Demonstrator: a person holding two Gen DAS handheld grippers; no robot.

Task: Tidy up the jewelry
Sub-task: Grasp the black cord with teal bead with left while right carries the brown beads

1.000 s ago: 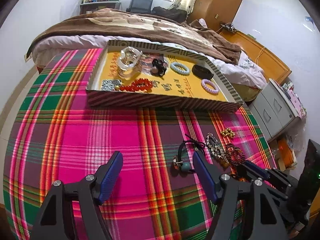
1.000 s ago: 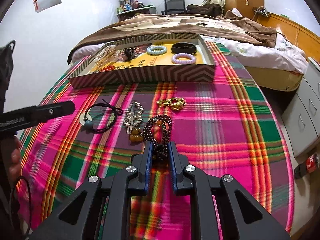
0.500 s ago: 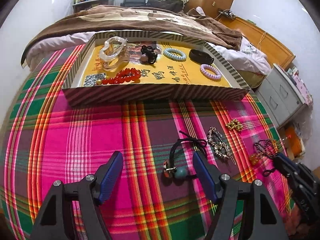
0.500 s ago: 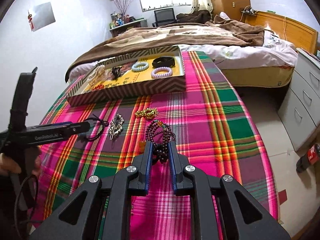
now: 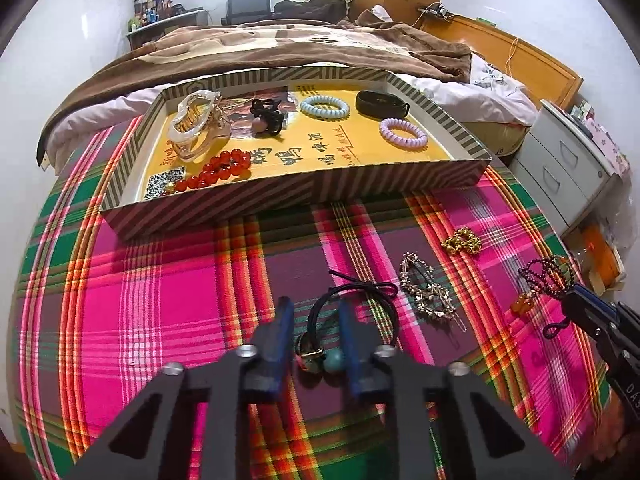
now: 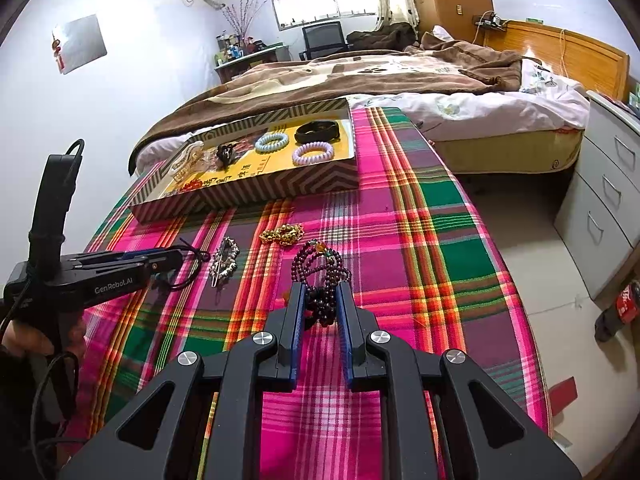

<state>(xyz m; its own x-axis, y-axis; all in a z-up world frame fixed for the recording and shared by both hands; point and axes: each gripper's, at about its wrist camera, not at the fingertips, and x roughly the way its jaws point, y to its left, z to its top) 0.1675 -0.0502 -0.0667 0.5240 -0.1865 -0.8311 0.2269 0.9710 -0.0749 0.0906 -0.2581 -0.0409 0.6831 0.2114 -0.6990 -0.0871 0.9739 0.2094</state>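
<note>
My left gripper [image 5: 314,312] has its fingers close on either side of a black cord necklace [image 5: 352,300] with a teal bead and pendant [image 5: 320,358] on the plaid cloth; the jaws stand narrow around it. My right gripper [image 6: 318,300] is shut on a dark purple bead string [image 6: 320,276] and holds it above the cloth; it also shows in the left wrist view [image 5: 548,276]. A striped box [image 5: 224,216] with a yellow floor holds a clear hair claw [image 5: 198,124], red beads [image 5: 218,170] and coil hair ties [image 5: 402,134].
A silver hair clip [image 5: 426,290] and a gold chain piece [image 5: 462,240] lie on the cloth right of the cord. A bed [image 6: 400,76] stands behind the table, grey drawers [image 6: 600,184] to the right. The table's right edge drops to the floor.
My left gripper has narrowed from wide open around the black cord necklace. My right gripper has lifted the purple bead string up off the cloth.
</note>
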